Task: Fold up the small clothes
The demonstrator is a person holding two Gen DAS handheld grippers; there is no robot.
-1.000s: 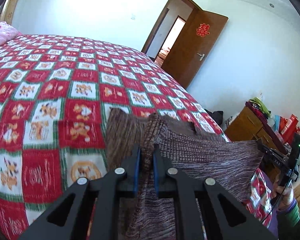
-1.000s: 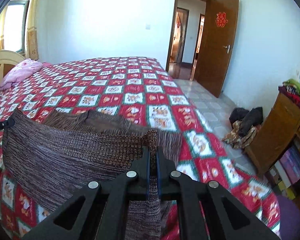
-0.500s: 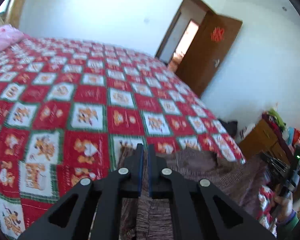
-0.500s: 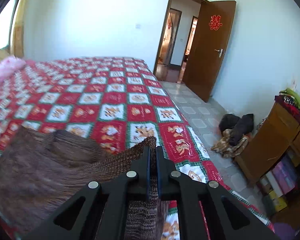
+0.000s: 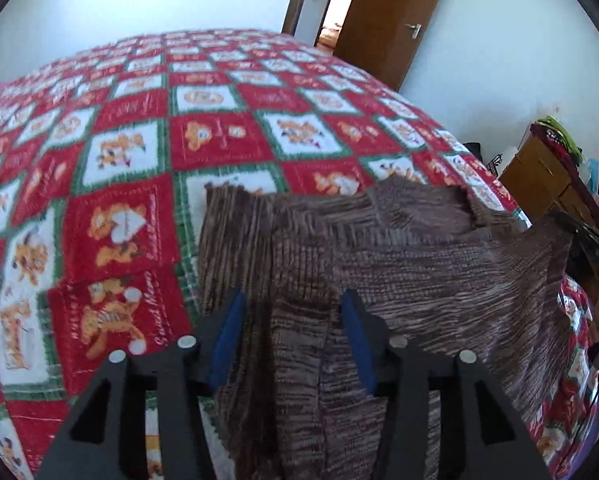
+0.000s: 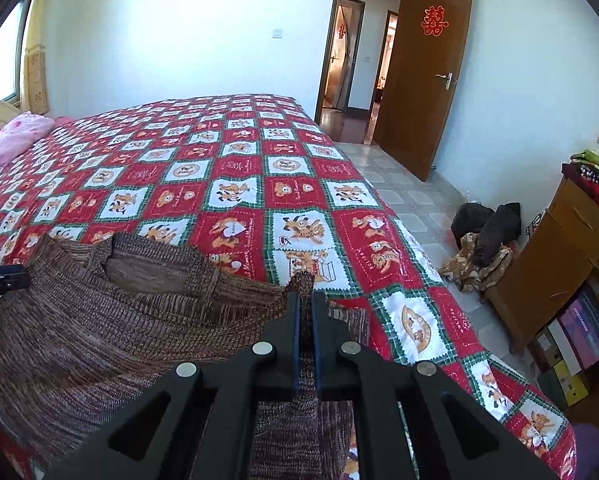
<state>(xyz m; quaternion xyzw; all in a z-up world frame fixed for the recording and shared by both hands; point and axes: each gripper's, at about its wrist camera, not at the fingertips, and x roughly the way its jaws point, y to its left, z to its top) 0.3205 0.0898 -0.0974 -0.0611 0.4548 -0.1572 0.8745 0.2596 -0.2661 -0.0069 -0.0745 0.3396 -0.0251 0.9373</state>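
Brown knit garment lies lower centre on bed. Left gripper fingers opening, cloth loose between. Right gripper pinches its corner; lay it flat before letting go.

- Pale white plastered walls, brightly daylit, with a small white switch plate.
- Wide bed under a red, white and green checked cartoon-print blanket; pink quilted bedding at its far left corner.
- Curtained window at the left edge.
- Open brown wooden door bearing a red paper cutout, hallway beyond.
- Pale tiled floor right of the bed, dark bags on crumpled tan cloth against the wall.
- Brown wooden cabinet at the right, clothes piled on top.
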